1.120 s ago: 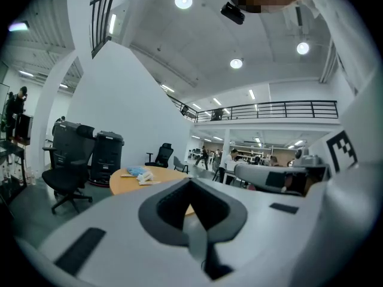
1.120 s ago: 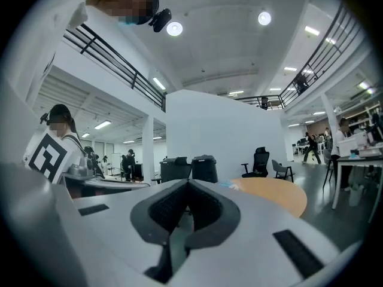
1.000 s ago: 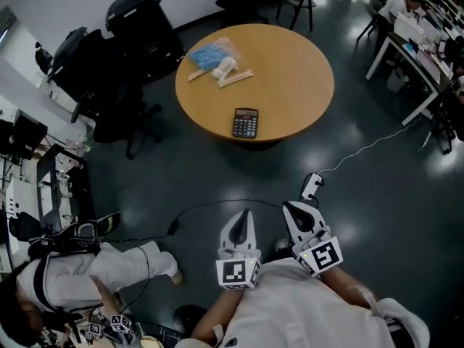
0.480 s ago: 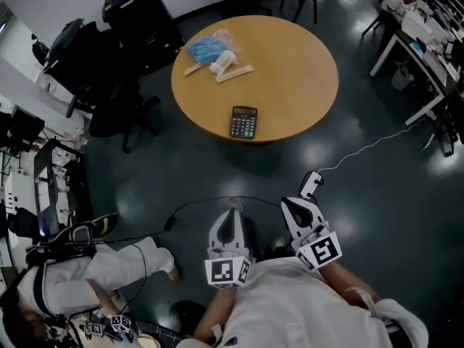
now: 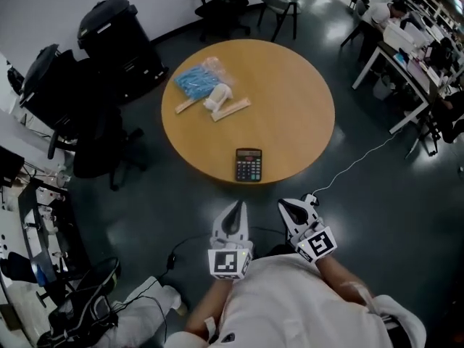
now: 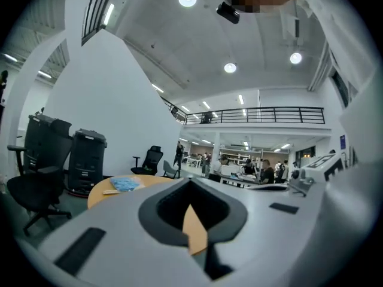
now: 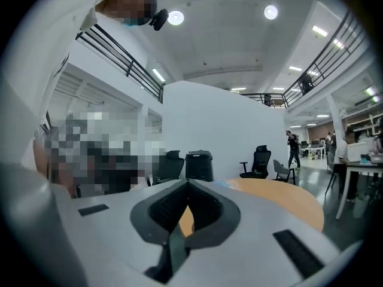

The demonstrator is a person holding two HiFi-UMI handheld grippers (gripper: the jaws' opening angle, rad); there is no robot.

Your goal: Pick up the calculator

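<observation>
A black calculator (image 5: 249,165) lies flat near the front edge of the round wooden table (image 5: 290,107). My left gripper (image 5: 238,209) and right gripper (image 5: 287,207) are held side by side just short of that edge, both pointing level at the table and both shut with nothing in them. The calculator sits a short way ahead, between their lines. In the left gripper view my left gripper (image 6: 190,181) shows the tabletop (image 6: 105,189) through the gap behind its tips. The right gripper (image 7: 187,182) faces the table (image 7: 281,199). The calculator is hidden in both gripper views.
A blue bag (image 5: 197,78), a white roll (image 5: 217,96) and flat wooden sticks (image 5: 232,109) lie on the table's far left. Black office chairs (image 5: 94,133) and black bins (image 5: 119,27) stand left. A white cable (image 5: 362,154) crosses the floor at right; desks (image 5: 406,49) beyond.
Both grippers have moved forward toward the table together. The table and calculator now lie much nearer to their tips. The jaws stayed shut.
</observation>
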